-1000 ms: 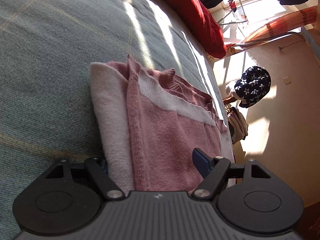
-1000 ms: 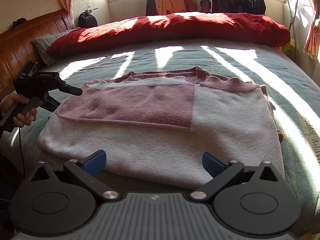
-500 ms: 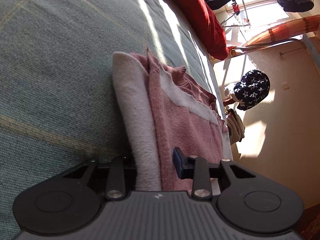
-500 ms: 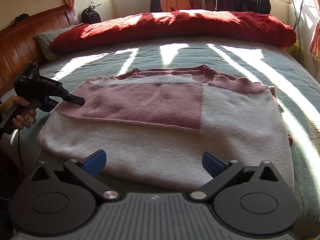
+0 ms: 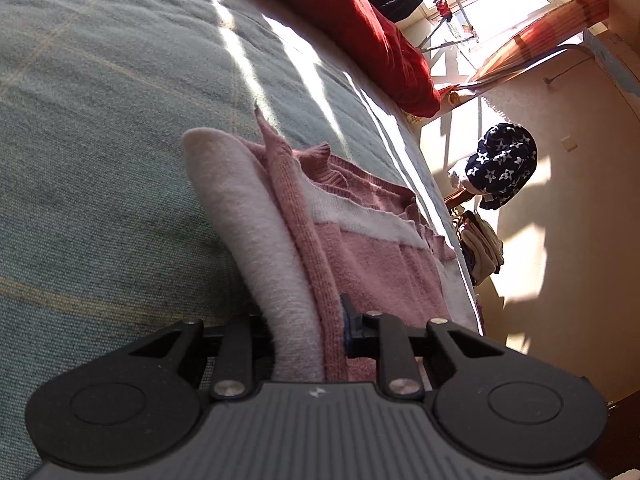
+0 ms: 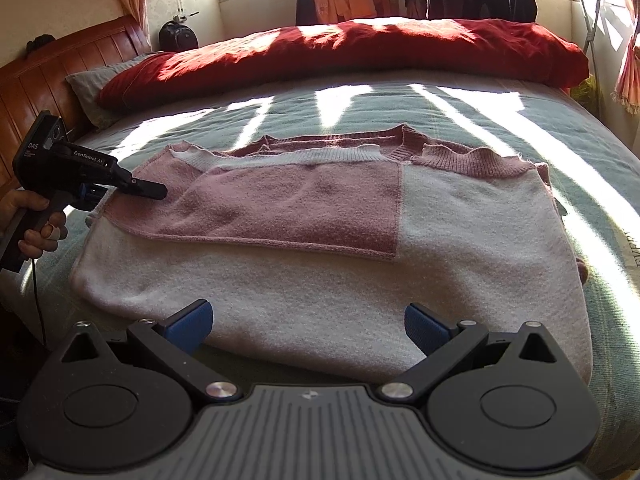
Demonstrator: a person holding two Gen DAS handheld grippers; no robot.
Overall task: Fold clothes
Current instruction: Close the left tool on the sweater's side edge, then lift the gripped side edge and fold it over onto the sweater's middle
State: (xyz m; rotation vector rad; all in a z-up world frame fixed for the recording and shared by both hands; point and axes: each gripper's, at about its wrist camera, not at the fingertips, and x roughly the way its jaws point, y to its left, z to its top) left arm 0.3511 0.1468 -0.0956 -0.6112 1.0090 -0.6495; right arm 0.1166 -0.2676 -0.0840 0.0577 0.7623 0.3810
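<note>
A pink and white knitted sweater (image 6: pixel 320 248) lies flat on the bed (image 6: pixel 440 112), which has a grey-green cover, with one pink sleeve folded across its front. The left gripper (image 5: pixel 308 332) is at the left side edge of the sweater; its fingers (image 5: pixel 347 320) are closing on the thick folded edge, and the fabric is pressed between them. In the right wrist view a hand (image 6: pixel 36 220) holds this gripper by the handle. The right gripper (image 6: pixel 306 326) hovers at the near hem of the sweater, its blue-padded fingers (image 6: pixel 188 322) wide apart with nothing between them. A red duvet (image 6: pixel 340 52) lies along the far side of the bed.
</note>
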